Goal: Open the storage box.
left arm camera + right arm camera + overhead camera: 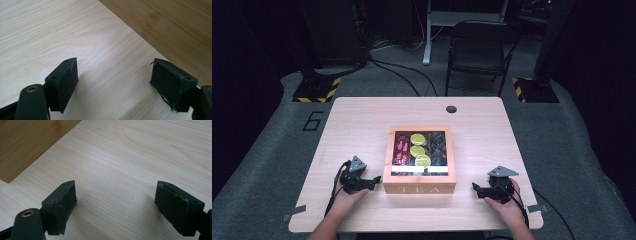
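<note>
Here, on the left of the table (362, 115), low on the light wood: the left gripper (376, 179), held in the left hand (346, 200), jaws pointing at the tea box (419, 189). Very close to the left side of the box, maybe touching it; hard to tell from above. Seen close in the left gripper view: left gripper (113, 82) with jaws wide apart, holding nothing, just bare table (62, 32) between the black pads (67, 82), and the brown side of the tea box (175, 25) just ahead.

Next, in the middle, near the front edge of the table: the wooden tea box, lid shut, with a see-through window on top. Under the window, red packets (401, 150) on the left, yellow-green packets (418, 149) in the middle, dark packets (438, 147) on the right. On the front wall, the word TEA.

Then, on the right: the right gripper (474, 186), held in the right hand (508, 202), also low on the table, pointing left at the box with a small gap. In the right gripper view: right gripper (116, 205) with jaws wide apart too, nothing held, only table (150, 150) between them, and a corner of the tea box (27, 142) up at the left.

Far back, behind the table: a dark folding chair (479, 50).
</note>
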The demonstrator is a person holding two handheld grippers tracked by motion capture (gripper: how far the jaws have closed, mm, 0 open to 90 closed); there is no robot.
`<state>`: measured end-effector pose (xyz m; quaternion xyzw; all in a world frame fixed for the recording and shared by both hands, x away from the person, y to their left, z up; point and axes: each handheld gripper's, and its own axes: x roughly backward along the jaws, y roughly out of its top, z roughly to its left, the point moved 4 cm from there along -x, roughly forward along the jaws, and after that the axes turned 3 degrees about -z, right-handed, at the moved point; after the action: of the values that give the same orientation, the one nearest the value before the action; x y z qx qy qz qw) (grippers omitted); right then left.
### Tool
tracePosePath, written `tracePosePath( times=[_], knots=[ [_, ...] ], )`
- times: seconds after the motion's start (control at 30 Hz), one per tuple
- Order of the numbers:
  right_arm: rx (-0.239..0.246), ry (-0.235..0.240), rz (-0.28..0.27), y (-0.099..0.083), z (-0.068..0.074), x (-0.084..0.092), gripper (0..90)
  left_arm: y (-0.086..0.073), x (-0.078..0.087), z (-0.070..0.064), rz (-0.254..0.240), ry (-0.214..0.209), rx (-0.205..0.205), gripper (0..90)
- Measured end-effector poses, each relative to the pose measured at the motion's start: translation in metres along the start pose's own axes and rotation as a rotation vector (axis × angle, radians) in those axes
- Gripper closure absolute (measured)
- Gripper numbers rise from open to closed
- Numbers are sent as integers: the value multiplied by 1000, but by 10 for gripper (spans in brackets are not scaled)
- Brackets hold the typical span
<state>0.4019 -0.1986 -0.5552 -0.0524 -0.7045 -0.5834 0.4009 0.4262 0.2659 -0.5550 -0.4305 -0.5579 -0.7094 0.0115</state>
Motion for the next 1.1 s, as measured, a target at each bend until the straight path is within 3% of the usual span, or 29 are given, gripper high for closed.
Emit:
tracePosePath(
  times=[0.1, 0.3, 0.47, 0.53, 0.77, 0.9, 1.1],
  knots=[
    [-2, 0, -2, 0, 0, 0, 183, 1, 0, 1, 7, 6, 2, 260],
    [-17, -9, 24, 1, -5, 6, 346, 2, 3, 0, 34, 4, 6, 277],
    [-22, -16, 33, 2, -4, 9, 373, 6, 9, -1, 6, -5, 41, 312],
    [-24, -16, 17, 4, -2, 13, 386, 9, 15, -4, -20, -30, 78, 334],
    [-31, 14, -23, 10, 3, 20, 442, 15, 27, -9, -48, -38, 112, 383],
    [-8, 18, -42, 15, 9, 25, 439, 19, 34, -14, -53, -54, 98, 393],
    [-18, 32, -89, 24, 19, 34, 417, 21, 46, -18, -76, -56, 104, 402]
  ],
)
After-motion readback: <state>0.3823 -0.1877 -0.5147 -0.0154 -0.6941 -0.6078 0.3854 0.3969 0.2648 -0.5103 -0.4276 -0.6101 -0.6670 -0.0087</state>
